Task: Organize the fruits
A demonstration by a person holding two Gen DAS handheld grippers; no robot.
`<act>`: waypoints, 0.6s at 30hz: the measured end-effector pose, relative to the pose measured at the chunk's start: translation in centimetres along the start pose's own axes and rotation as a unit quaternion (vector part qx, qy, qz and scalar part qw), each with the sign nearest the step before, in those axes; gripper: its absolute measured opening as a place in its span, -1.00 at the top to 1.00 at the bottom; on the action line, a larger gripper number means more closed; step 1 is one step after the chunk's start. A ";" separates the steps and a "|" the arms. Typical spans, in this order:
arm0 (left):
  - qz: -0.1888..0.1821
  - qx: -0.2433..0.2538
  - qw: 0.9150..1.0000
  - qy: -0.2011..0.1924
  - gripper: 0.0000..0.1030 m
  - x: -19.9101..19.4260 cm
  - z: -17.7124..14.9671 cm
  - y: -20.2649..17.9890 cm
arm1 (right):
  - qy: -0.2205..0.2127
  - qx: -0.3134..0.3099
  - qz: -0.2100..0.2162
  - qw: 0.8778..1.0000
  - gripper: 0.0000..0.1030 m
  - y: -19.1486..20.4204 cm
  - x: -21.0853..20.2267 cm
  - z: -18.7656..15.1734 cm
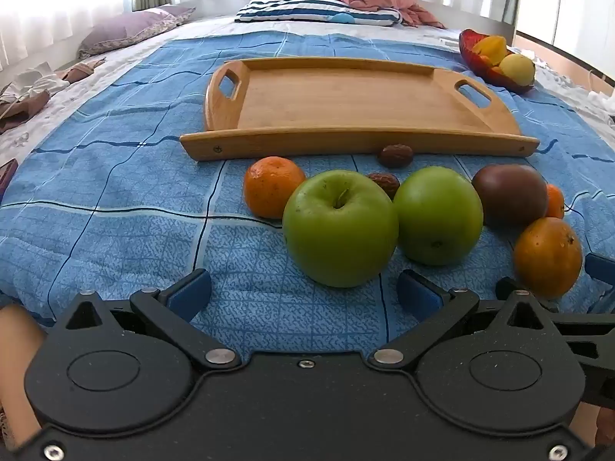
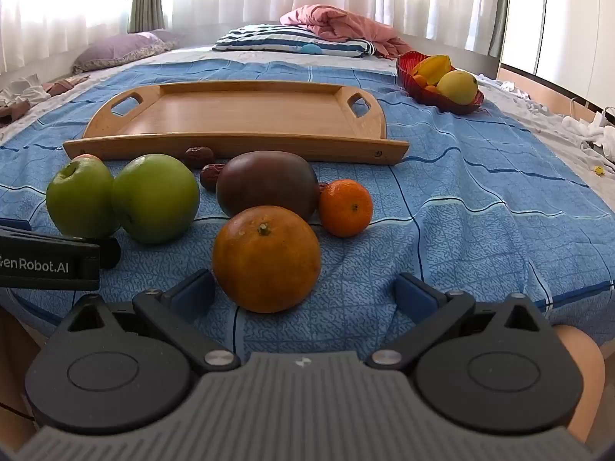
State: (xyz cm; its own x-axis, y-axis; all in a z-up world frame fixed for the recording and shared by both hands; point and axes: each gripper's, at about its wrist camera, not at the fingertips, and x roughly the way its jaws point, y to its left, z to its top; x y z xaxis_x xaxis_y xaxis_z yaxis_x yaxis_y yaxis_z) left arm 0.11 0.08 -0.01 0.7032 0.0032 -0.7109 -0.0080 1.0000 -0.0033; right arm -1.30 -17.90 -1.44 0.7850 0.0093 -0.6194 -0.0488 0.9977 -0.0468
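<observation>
Fruit lies in a loose group on the blue bedspread in front of an empty wooden tray (image 1: 346, 96) (image 2: 238, 115). My left gripper (image 1: 303, 296) is open and empty, just short of a green apple (image 1: 340, 226) (image 2: 78, 198); a second green apple (image 1: 438, 213) (image 2: 155, 196) lies to its right. My right gripper (image 2: 303, 294) is open and empty, just short of a large orange (image 2: 266, 259) (image 1: 547, 255). A dark purple fruit (image 2: 267, 184) (image 1: 509, 194), a small tangerine (image 2: 346, 207), another tangerine (image 1: 273, 186) and two dark dates (image 1: 396, 155) (image 2: 198, 155) lie behind.
A red bowl (image 1: 471, 48) (image 2: 407, 65) with yellow and orange fruit stands at the back right. Pillows and a pink blanket (image 2: 338, 23) lie at the head of the bed. Loose clothes lie at both bed edges. The left gripper's body (image 2: 46, 261) shows at left.
</observation>
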 end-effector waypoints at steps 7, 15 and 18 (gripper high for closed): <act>-0.020 -0.012 1.000 0.014 -1.00 0.1 0.5 2.8 | 0.000 0.001 0.000 1.000 -1.00 0.0 0.0 0.0; -0.002 -0.005 1.000 0.023 -1.00 1.0 0.5 0.5 | -0.001 -0.005 -0.003 1.000 -1.00 0.2 0.0 0.0; 0.003 0.004 1.000 0.020 -1.00 0.8 0.5 -0.1 | -0.001 -0.005 -0.003 1.000 -1.00 0.1 0.1 0.1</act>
State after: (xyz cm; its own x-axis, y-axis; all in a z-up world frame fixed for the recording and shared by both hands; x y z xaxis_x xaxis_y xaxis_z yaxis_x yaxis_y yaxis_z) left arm 0.97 0.02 -0.24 0.6739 0.0099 -0.7387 -0.0076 1.0000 0.0065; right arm -1.22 -17.84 -1.43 0.7860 0.0025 -0.6182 -0.0490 0.9971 -0.0583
